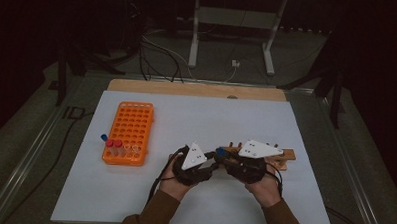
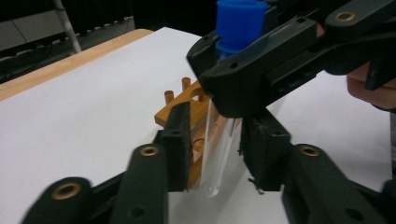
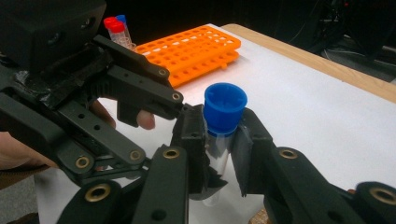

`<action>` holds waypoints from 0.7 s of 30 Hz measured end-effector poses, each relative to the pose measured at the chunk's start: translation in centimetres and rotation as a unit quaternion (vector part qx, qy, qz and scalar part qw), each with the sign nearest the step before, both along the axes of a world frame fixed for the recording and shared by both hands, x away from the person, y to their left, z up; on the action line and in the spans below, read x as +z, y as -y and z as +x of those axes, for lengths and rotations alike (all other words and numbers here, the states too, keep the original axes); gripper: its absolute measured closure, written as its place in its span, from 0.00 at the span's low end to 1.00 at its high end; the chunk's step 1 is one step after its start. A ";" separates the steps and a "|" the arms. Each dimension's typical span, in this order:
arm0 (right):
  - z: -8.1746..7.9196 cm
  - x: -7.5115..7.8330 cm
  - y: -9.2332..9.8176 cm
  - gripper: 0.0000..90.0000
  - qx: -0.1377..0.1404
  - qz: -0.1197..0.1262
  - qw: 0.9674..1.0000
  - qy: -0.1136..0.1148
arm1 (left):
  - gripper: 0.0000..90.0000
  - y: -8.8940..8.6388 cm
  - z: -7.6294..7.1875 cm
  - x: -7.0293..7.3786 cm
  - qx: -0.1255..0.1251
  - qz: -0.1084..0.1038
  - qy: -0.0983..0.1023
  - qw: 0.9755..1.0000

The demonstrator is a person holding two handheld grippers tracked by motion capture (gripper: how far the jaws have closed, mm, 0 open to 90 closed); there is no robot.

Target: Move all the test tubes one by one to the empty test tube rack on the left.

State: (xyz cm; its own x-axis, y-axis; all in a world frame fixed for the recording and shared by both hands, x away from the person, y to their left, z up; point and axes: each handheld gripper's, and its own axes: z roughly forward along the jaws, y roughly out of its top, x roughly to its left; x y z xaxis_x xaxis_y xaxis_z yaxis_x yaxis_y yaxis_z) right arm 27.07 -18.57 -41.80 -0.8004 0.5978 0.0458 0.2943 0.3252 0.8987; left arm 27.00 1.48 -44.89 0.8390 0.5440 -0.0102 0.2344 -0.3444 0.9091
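we have the right gripper (image 3: 219,154) clamped on the blue-capped test tube (image 3: 223,122) below its cap, left gripper (image 2: 217,149) jaws flanking its lower end, contact unclear

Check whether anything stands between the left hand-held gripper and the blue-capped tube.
Nothing visible does. The tube hangs between the left hand-held gripper's open jaws, bare glass facing both pads. The right hand-held gripper clamps it higher, under the cap.

the test tube (image 3: 219,140) stands upright between the right gripper (image 3: 219,154)'s jaws, its cap (image 3: 225,108) above them. the tube's lower end hangs between the left gripper (image 2: 219,154)'s jaws. a wooden stand (image 2: 187,116) lies just behind them on the table (image 1: 236,118). the tube rack (image 3: 196,51) sits well beyond the right jaws.
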 end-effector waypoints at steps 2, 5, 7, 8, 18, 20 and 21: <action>0.0 0.0 0.0 0.85 0.001 0.001 1.000 -0.002 | 0.82 0.1 0.0 -0.1 -0.003 0.003 0.001 1.000; 0.0 -0.1 0.0 0.85 0.002 0.000 1.000 -0.003 | 0.85 0.1 0.0 -0.1 -0.005 0.005 0.002 1.000; 0.1 0.0 0.1 0.75 0.004 0.003 1.000 -0.004 | 0.86 0.0 0.1 -0.1 -0.004 0.006 0.001 1.000; 0.1 0.0 0.2 0.71 0.004 0.008 1.000 -0.005 | 0.86 0.0 0.1 -0.2 -0.003 0.007 0.000 1.000; 0.7 0.3 1.8 0.23 -0.020 0.039 0.999 0.000 | 0.86 -2.2 0.4 -0.2 0.028 -0.005 -0.004 1.000; 0.8 0.2 2.0 0.17 -0.032 0.037 0.999 0.001 | 0.86 -2.8 0.4 -0.1 0.035 -0.008 -0.003 0.999; 0.9 0.2 2.1 0.17 -0.035 0.039 0.999 0.001 | 0.86 -3.1 0.4 0.0 0.038 -0.007 -0.002 0.999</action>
